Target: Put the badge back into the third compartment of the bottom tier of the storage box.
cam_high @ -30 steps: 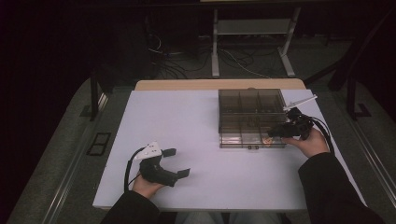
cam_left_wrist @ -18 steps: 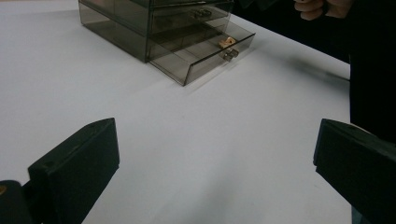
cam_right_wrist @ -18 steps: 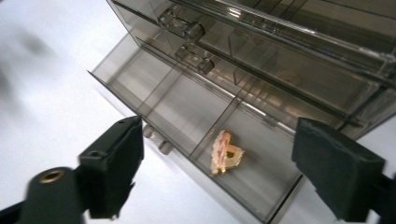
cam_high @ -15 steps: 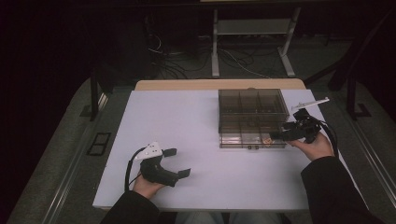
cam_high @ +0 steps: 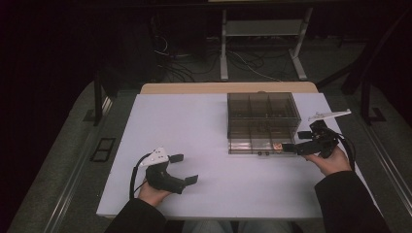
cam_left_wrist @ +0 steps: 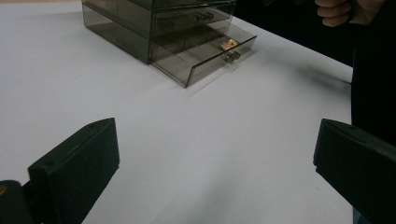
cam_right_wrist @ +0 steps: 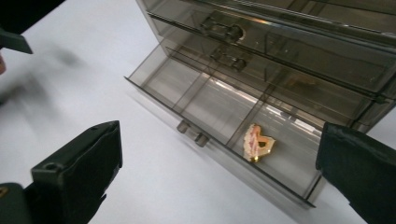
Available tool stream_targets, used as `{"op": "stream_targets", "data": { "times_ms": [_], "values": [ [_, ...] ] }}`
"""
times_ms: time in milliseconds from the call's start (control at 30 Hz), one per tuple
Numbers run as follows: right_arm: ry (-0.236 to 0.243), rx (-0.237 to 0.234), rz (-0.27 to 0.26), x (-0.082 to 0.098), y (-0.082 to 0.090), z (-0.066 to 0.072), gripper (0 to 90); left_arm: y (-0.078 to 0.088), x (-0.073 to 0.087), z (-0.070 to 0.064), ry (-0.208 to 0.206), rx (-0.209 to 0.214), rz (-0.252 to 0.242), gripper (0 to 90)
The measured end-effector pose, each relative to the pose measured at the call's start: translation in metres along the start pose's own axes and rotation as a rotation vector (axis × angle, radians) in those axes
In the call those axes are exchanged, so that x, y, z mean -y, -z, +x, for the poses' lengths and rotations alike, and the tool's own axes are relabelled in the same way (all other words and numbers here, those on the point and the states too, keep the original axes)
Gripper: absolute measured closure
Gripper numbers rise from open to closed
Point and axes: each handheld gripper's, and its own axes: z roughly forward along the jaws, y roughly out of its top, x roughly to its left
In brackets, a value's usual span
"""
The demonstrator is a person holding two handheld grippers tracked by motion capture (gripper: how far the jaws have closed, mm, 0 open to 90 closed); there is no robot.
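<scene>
A small gold-and-pink trinket lies in the right-hand compartment of the pulled-out bottom drawer of a smoked transparent plastic drawer box on the white table. The right gripper hovers just beside that drawer's right end. Its jaws have just been opening and now stand wide, with nothing between them. The trinket sits just ahead of them, toward the drawer's front wall, whose twin knobs lie to its left. The left gripper, also spread wide and empty, rests well apart near the table's front edge, so the right hand is far nearer.
</scene>
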Motion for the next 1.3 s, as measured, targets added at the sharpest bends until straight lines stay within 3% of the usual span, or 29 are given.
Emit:
{"op": "stream_targets", "data": {
  "times_ms": [300,600,1300],
  "values": [
    [0.027,-0.005,-0.006,0.014,-0.004,0.014,0.0,0.0,0.0,0.0,0.0,0.001,-0.001,0.0],
    [0.022,-0.013,-0.003,0.03,-0.01,0.019,0.0,0.0,0.0,0.0,0.001,0.001,0.001,0.0],
    [0.042,-0.028,-0.052,0.063,-0.022,0.033,0.0,-0.002,0.001,0.0,0.006,0.006,0.016,0.0]
  ]
}}
